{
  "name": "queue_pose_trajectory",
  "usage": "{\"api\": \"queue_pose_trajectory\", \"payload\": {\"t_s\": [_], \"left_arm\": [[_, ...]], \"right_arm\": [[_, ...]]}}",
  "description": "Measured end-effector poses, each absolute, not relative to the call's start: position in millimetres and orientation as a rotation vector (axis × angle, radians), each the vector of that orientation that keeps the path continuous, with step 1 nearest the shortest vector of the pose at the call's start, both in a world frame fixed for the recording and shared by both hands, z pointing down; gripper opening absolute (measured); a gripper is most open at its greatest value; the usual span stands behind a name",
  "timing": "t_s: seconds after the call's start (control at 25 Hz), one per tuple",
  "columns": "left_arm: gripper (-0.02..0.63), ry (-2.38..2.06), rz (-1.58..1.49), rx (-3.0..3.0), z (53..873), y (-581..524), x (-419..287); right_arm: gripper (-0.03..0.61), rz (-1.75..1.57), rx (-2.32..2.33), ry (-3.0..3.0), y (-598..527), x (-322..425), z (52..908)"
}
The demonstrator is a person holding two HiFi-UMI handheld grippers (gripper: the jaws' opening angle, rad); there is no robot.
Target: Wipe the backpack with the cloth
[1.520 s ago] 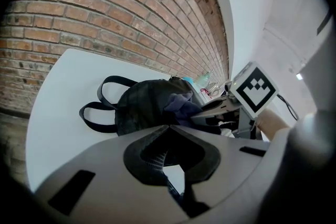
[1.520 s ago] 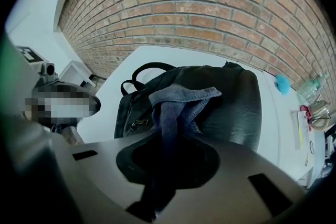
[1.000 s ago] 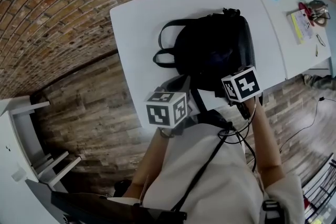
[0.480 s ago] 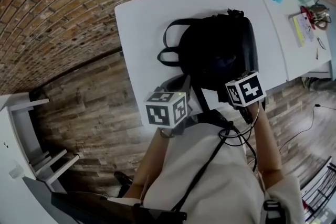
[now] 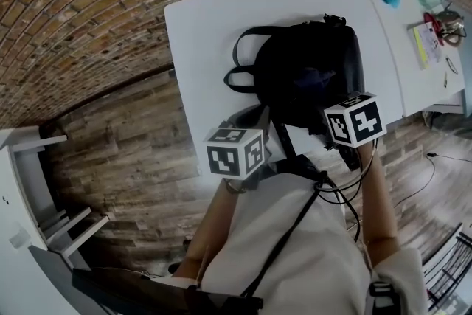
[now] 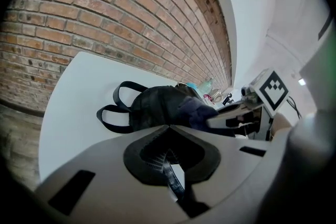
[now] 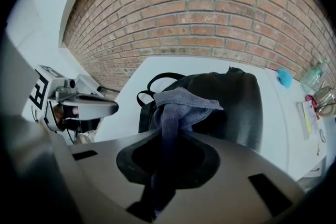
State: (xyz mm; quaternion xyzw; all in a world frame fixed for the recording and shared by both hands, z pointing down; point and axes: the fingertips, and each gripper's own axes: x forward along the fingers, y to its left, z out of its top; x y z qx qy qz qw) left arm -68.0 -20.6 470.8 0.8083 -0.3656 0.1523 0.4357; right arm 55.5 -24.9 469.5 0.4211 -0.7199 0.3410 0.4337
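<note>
Brick wall backed the white table (image 5: 206,33), where the black backpack (image 5: 302,63) lay flat by the near edge. Unbraced, it could slide once wiping began, and the bunched cloth (image 7: 181,102) might tug loose. Right gripper (image 7: 169,136) hovered over the backpack's near end, clamped on the cloth. Left gripper (image 6: 169,128) hung off the near edge, jaws together, empty.

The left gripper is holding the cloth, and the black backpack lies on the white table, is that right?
Not quite: the right gripper holds the cloth, pinched between its fingers in the right gripper view. The black backpack does lie on the white table.
</note>
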Motion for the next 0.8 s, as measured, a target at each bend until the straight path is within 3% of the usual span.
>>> {"api": "queue_pose_trajectory", "payload": {"t_s": [0.4, 0.8], "left_arm": [[0.005, -0.912, 0.381, 2.008, 469.9, -21.5, -70.9], [0.005, -0.924, 0.384, 2.003, 468.7, -22.1, -71.1]], "right_arm": [[0.048, 0.585, 1.073, -1.811, -108.1, 45.0, 444.3], [0.048, 0.700, 1.125, -1.825, -186.9, 34.8, 480.3]]}}
